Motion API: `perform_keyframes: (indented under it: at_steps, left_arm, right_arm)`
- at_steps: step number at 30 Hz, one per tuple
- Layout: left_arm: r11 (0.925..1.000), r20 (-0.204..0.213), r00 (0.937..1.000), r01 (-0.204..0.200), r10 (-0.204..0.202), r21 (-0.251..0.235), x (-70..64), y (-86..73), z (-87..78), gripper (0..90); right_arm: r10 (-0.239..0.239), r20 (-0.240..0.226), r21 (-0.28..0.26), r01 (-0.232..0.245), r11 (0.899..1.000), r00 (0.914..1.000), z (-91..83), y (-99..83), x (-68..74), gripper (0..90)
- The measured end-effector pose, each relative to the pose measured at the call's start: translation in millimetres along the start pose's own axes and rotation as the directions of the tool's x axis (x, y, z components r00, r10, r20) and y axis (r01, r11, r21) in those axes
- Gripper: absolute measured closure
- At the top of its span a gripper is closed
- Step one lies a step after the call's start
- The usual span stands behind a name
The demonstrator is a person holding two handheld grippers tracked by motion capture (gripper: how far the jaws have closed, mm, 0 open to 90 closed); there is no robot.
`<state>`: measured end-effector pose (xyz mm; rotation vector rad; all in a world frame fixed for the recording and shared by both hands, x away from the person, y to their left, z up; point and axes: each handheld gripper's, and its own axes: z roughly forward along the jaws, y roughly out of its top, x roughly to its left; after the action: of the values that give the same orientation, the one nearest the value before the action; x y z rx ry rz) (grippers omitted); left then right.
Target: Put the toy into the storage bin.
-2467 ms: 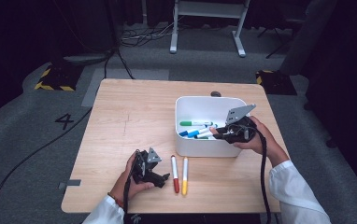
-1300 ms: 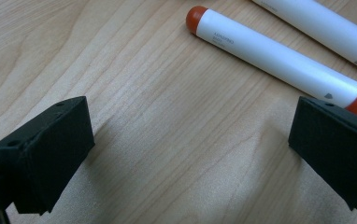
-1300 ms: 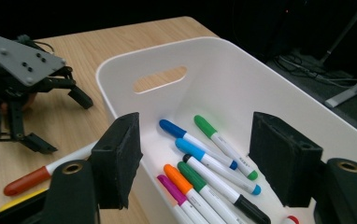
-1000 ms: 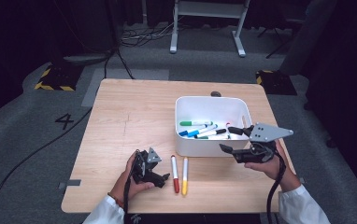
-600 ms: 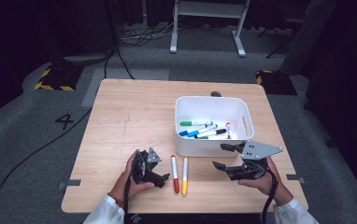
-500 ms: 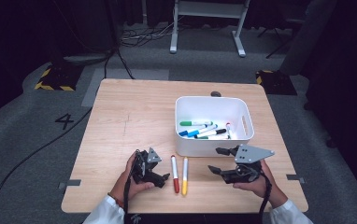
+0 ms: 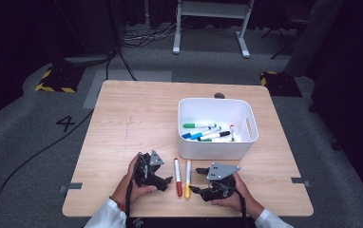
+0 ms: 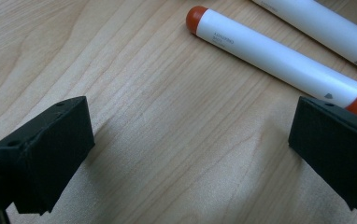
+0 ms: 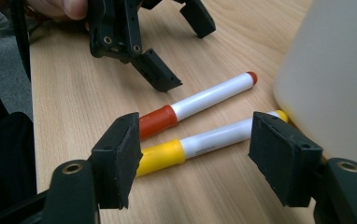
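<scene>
Your right claw [image 7: 195,180] has come down out of the white bin [image 7: 216,151] since 2.5 s ago and now sits low at the bench [image 7: 122,118] front edge, approx 5 o'clock. It's empty, jaws spread wide, aimed at the yellow marker [image 7: 187,178]. In the right gripper view the yellow marker [image 9: 204,142] lies between the jaws but they aren't touching it. Judging by that, a marker just got dropped off and yellow is prob next.

Your left claw [image 7: 163,179] hasn't moved: parked at 7 o'clock, jaws apart, nothing held, with the red marker [image 7: 177,176] just beside its right jaw.

Both markers lie side by side near 6 o'clock, just in front of the bin. Inside the bin: green, blue, black and red-capped markers [image 7: 207,132] w/ no clear order.
</scene>
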<state>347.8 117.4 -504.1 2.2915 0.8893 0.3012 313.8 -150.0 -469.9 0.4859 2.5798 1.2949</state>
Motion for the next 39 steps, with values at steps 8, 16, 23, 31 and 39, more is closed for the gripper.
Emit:
perform_keyframes:
  at_steps: [8, 16, 23, 31, 39]
  left_arm:
    - [1.0, 0.0, 1.0, 0.003, -0.003, -0.002, -0.2, 0.0, 0.1, 0.2]
    - [1.0, 0.0, 1.0, -0.003, 0.003, -0.002, -0.1, 0.0, 0.0, 0.4]
    - [1.0, -0.004, 1.0, 0.006, -0.006, -0.003, -1.0, -0.6, -0.3, 0.4]
    - [1.0, -0.004, 1.0, 0.005, -0.005, -0.004, -1.0, -0.6, -0.2, 0.4]
    - [1.0, -0.003, 1.0, 0.005, -0.005, -0.004, -0.9, -0.6, -0.2, 0.4]
  right_arm:
    - [0.026, 0.014, 0.023, -0.027, 0.999, 0.9996, 22.6, -3.4, 5.7, 34.5]
    - [0.023, 0.053, 0.065, -0.026, 0.998, 0.9983, 28.6, -11.6, 4.1, 34.9]
    - [0.09, 0.087, 0.076, -0.096, 0.992, 0.9922, 11.7, -34.1, -16.1, 43.5]
    - [0.127, 0.121, 0.074, -0.137, 0.988, 0.9845, -14.1, -52.2, -38.5, 59.0]
    - [0.118, 0.107, 0.067, -0.125, 0.99, 0.9873, -24.8, -60.8, -47.4, 71.0]
